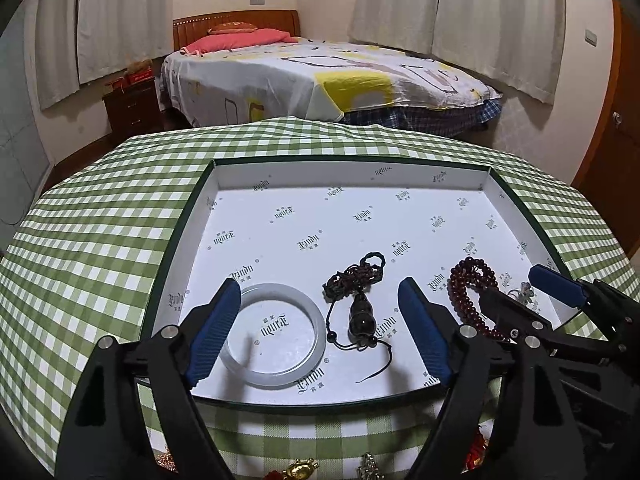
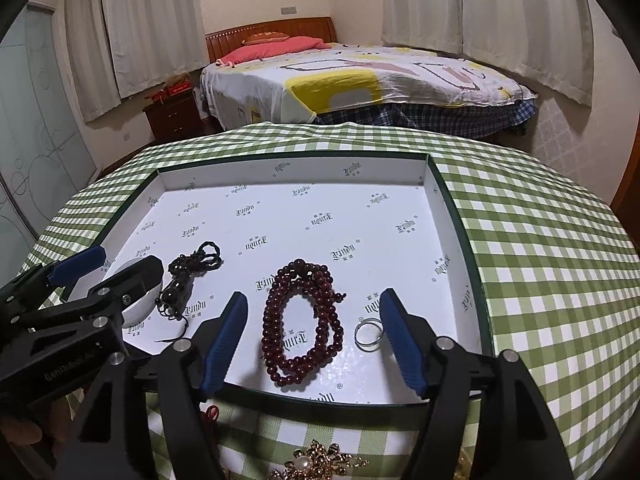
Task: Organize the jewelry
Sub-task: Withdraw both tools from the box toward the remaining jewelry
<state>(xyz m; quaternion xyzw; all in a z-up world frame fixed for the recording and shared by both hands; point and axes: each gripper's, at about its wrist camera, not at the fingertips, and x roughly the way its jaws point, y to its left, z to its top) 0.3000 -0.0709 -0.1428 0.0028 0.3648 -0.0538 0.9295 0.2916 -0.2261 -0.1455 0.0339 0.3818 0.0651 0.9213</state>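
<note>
1. Left wrist view: left gripper (image 1: 320,328) fingers spread wide, nothing clamped. Pale bangle (image 1: 273,335) and dark pendant on cord (image 1: 359,305) lie between them, near the front edge of the white-lined box (image 1: 352,176).
2. Right wrist view: right gripper (image 2: 314,336) fingers apart, empty. Red bead strand (image 2: 302,320) lies between them by the box's front edge; silver ring (image 2: 369,333) just beside the right finger.

Table under green-and-white checked cloth (image 1: 100,220), shallow white-lined box (image 1: 360,176) at frame centre, gold trinkets (image 2: 320,464) on cloth at bottom edge
</note>
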